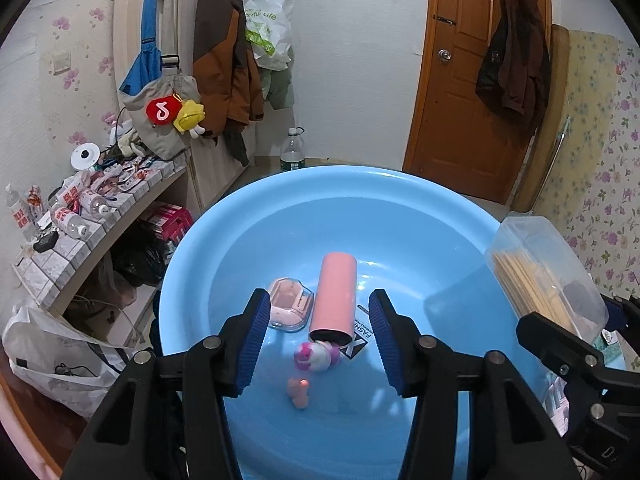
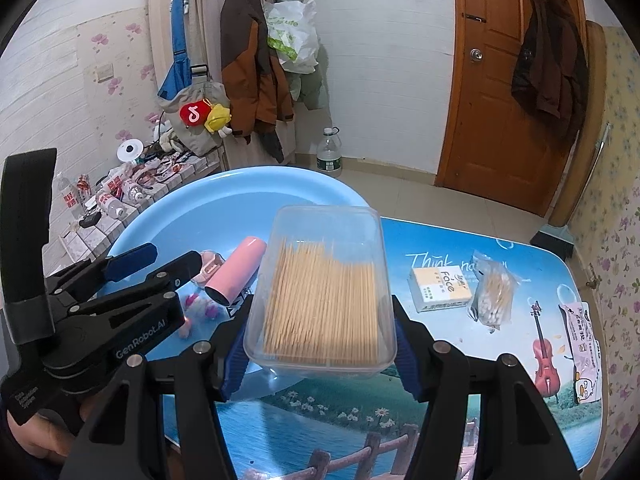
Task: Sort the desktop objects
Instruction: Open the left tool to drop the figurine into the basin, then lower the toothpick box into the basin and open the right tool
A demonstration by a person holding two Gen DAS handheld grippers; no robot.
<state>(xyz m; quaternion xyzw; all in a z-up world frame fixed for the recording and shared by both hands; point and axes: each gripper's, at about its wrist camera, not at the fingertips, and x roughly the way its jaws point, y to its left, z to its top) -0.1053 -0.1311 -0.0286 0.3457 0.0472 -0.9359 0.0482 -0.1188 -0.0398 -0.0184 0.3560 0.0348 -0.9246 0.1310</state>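
- Left gripper [image 1: 318, 340] hangs released over the blue basin [image 1: 400, 216], collecting small items including a pink tube [image 1: 334, 296].
- Right gripper [image 2: 320, 354] clamps the toothpick box [image 2: 324, 292], apparently bound there next.

In the blue plastic basin [image 1: 248, 240] lay a pink cylinder [image 1: 335, 296], a clear case [image 1: 290, 304] left of it, and two small toy figures [image 1: 316, 356] in front. A clear box of toothpicks [image 2: 324, 292] hung right of the basin, over the table [image 2: 460, 396].
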